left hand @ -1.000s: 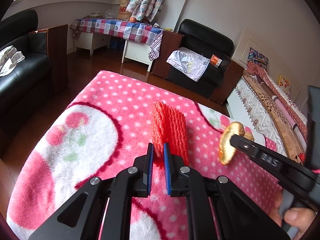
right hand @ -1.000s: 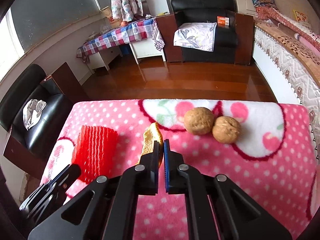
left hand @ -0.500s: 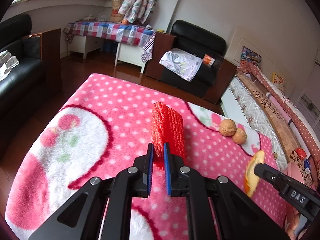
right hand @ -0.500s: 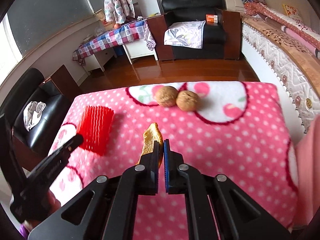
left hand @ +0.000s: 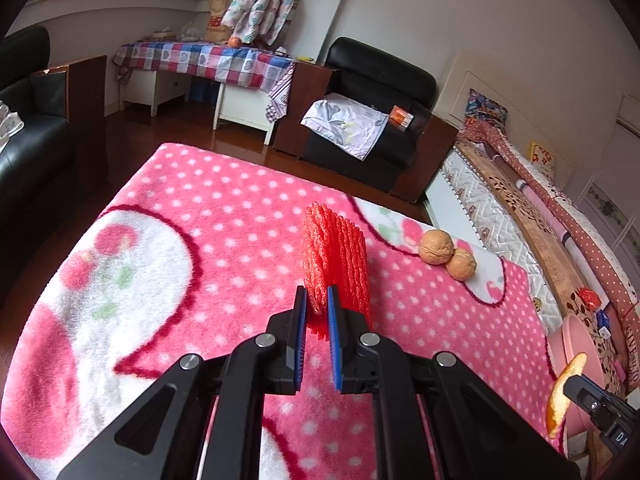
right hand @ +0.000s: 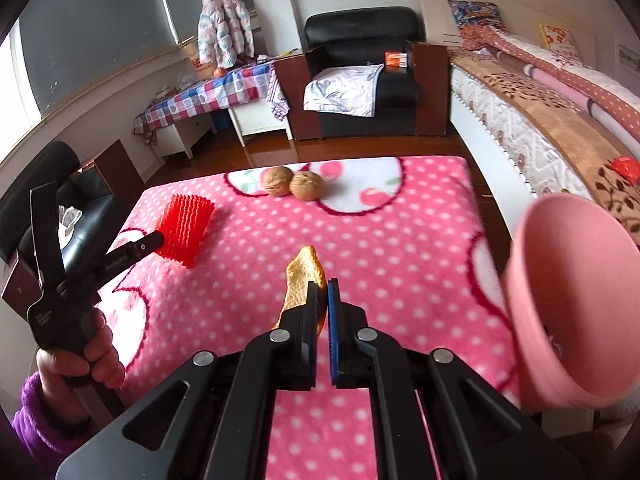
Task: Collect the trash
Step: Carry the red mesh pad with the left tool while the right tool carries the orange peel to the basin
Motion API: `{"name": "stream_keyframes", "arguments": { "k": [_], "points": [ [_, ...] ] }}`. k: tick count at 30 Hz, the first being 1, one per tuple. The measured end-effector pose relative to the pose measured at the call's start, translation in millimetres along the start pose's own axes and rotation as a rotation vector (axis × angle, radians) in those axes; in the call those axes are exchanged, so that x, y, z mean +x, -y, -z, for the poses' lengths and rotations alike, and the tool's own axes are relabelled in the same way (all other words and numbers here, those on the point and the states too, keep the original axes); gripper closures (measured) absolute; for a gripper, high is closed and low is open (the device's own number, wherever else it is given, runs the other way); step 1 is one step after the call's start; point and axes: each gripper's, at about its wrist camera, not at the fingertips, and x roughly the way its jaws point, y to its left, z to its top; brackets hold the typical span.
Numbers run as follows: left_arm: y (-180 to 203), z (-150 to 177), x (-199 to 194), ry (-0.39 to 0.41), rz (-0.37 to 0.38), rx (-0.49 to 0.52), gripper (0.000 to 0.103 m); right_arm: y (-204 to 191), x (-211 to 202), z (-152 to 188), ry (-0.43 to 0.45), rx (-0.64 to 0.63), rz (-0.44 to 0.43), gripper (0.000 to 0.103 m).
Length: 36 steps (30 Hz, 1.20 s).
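While the left hand-held gripper [left hand: 317, 308] is clenched on the red ribbed foam fruit net [left hand: 334, 258] standing on the pink polka-dot fleece blanket [left hand: 224, 216] over the tabletop, the right hand-held gripper [right hand: 322, 300] grasps a curled orange peel strip [right hand: 302, 276], held above the blanket near the pink plastic bin [right hand: 560, 300] at the right edge. Two brown walnuts [right hand: 294, 186] lie touching at the far side.

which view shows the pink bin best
The right wrist view: the bin fills its right side, open mouth and wall both visible. The left wrist view shows only its rim at the right edge, behind the peel.
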Motion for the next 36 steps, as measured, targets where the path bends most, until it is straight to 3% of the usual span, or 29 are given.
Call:
{"name": "stream_keyframes", "arguments": {
  "k": [10, 23, 36],
  "points": [
    [-0.4, 1.4, -0.5, -0.004, 0.018, -0.009, 0.094, 28.7, -19.4, 9.3, 0.033, 0.062, 0.007, 0.098],
    [-5.2, 2.9, 8.1, -0.049, -0.048, -0.043, 0.094, 62.8, -39.2, 14.9, 0.084, 0.135, 0.007, 0.098],
    [28.6, 10.2, -9.0, 0.01, -0.094, 0.102, 0.094, 103.5, -51.3, 24.1, 0.112, 0.216, 0.002, 0.098]
  ]
}}
